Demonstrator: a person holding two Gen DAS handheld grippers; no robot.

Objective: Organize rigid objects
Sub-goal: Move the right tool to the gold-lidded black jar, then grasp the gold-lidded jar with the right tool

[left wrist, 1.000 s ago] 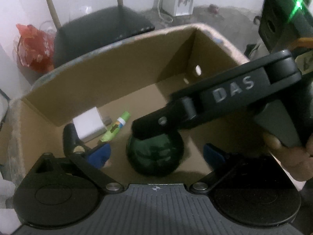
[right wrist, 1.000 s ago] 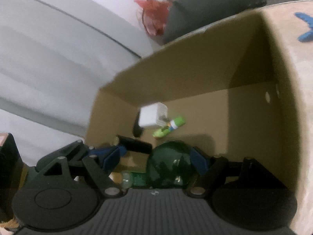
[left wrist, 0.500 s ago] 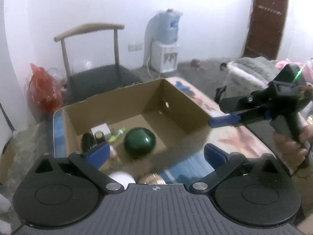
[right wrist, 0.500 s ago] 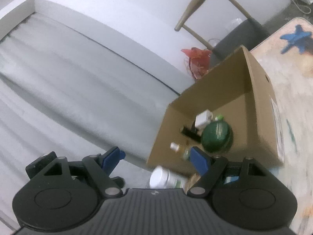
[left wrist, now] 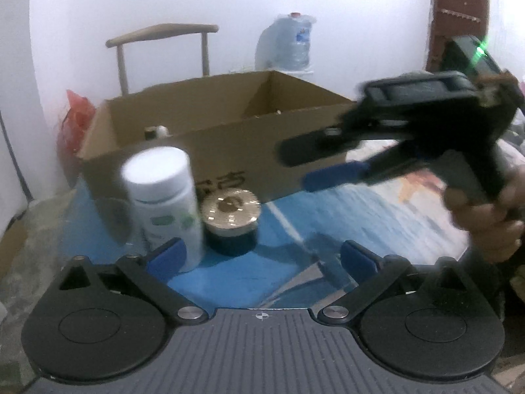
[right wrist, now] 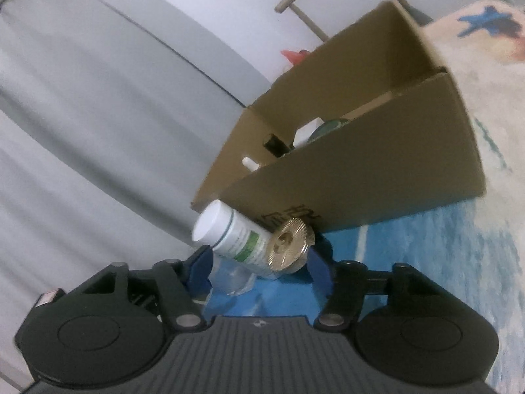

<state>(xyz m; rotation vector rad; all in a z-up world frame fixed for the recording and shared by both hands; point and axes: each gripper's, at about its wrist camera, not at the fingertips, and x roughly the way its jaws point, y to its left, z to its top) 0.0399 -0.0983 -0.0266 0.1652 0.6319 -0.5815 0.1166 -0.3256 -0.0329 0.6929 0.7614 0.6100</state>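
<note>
The right gripper [right wrist: 259, 271] has just been narrowing its jaws, which stand part open around the white pill bottle [right wrist: 234, 234] and the gold-lidded jar [right wrist: 288, 246], pressing on neither so far as the wrist view shows; the left gripper [left wrist: 261, 257] has its jaws spread wide and empty, its left finger just in front of the same bottle; both things stand touching or nearly so on the blue desk [left wrist: 361, 216], tight against the front wall of the cardboard box [left wrist: 229, 144]; the risk, as I judge it, is that jaws closing on two things at once pinch neither cleanly, tipping the tall bottle or skidding the jar into the cardboard; two grippers converging on one spot could also knock each other or shove the box, whose contents, a dark green round thing [right wrist: 331, 126] among them, are barely visible over the rim; motion blur hides finer contact.
</note>
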